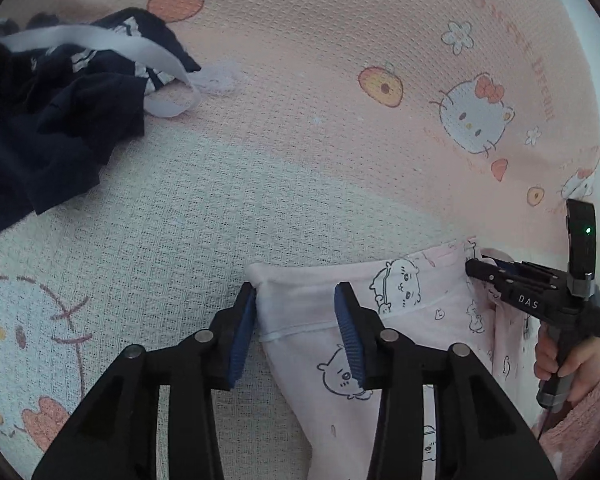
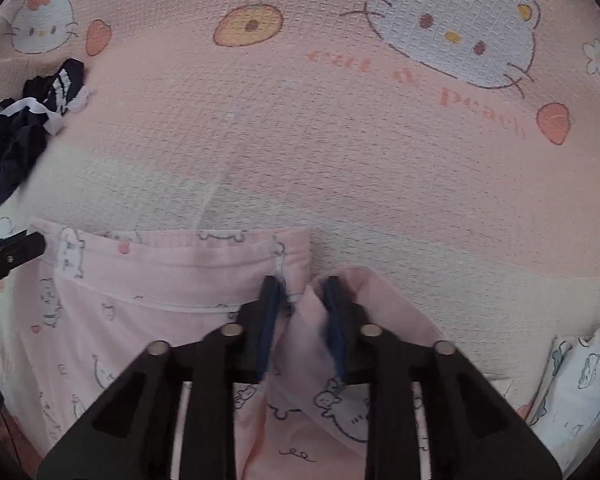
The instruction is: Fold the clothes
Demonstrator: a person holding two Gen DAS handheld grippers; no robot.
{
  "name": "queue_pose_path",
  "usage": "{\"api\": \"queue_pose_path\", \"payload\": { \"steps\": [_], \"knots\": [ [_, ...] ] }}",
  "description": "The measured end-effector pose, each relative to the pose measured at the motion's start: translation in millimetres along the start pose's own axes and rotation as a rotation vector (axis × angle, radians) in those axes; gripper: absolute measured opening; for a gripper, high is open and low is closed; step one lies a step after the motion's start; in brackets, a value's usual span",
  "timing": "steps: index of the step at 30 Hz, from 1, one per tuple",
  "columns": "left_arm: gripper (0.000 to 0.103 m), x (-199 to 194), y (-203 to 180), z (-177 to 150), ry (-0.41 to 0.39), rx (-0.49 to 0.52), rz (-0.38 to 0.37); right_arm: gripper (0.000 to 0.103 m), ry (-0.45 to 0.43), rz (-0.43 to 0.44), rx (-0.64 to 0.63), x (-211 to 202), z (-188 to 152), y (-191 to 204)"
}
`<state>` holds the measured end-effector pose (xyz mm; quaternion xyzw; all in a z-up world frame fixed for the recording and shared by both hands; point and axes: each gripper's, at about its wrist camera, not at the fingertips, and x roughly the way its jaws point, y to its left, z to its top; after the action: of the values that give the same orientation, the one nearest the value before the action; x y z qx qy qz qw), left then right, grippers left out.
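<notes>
Where your left gripper (image 1: pixel 296 292) looks down, its blue pads stand spread. The near-left corner of the pink garment (image 1: pixel 300 320) lies flat between them. The left pad sits just at the hemmed edge and the right pad hangs over the printed cloth; neither squeezes it. The garment lies on the bedspread (image 1: pixel 300 160) in the lower middle of this view and runs off to the right. There your right gripper (image 1: pixel 474 268) meets its far corner with the tips drawn close together on the cloth. Your hand (image 1: pixel 556 356) wraps that gripper's handle, with a pink fuzzy sleeve (image 1: pixel 580 420) behind it. A heap of dark clothes (image 1: pixel 48 132) with a white band lies well apart at the upper left.

From the right wrist, your right gripper (image 2: pixel 300 284) has its pads pinching a raised fold of the garment (image 2: pixel 160 280). The fold bunches up between them at the garment's right end, though this part of the view is a little blurred. The waistband runs left from there across the bedspread (image 2: pixel 340 140). Your left gripper (image 2: pixel 20 248) pokes in at the left edge beside the garment's other corner; from here you cannot tell how its pads stand. The dark clothes (image 2: pixel 20 140) sit at the far left, clear of the garment. A white patterned cloth (image 2: pixel 580 380) lies at the lower right.
</notes>
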<state>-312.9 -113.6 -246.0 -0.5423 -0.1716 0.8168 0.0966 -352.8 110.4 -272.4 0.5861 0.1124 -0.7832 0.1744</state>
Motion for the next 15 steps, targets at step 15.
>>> {"api": "queue_pose_path", "payload": {
  "steps": [15],
  "knots": [
    [0.005, -48.4, 39.2, 25.7, -0.03, 0.048, 0.083, 0.007, -0.09, 0.262, 0.086, -4.6, 61.6, 8.6]
  ]
}}
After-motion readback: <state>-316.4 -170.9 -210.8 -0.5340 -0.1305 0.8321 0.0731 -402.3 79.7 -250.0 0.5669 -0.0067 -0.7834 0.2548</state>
